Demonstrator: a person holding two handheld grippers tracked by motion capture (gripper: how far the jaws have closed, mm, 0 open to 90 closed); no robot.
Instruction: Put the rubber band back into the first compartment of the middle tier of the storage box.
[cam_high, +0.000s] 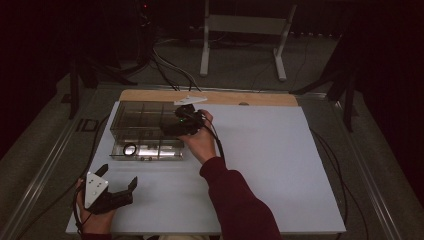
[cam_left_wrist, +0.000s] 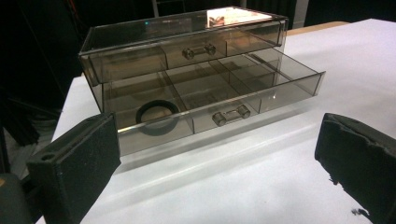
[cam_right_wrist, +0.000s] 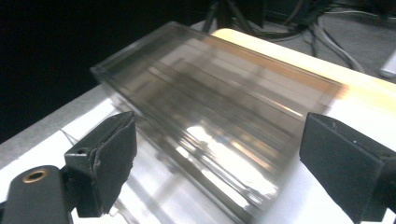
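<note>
My high view sits above my side of the white rectangular surface (cam_high: 260, 165), facing forward and down, far enough to take in the whole top and the floor beyond. My left gripper view rides the left hand-held gripper (cam_high: 116, 192), low near the surface, facing the front of the smoky clear plastic two-drawer box (cam_left_wrist: 187, 84). My right gripper view rides the right hand-held gripper (cam_high: 176, 124), close above that box (cam_right_wrist: 219, 126), looking down across its lid, blurred. All three views share the box (cam_high: 145, 127).
</note>
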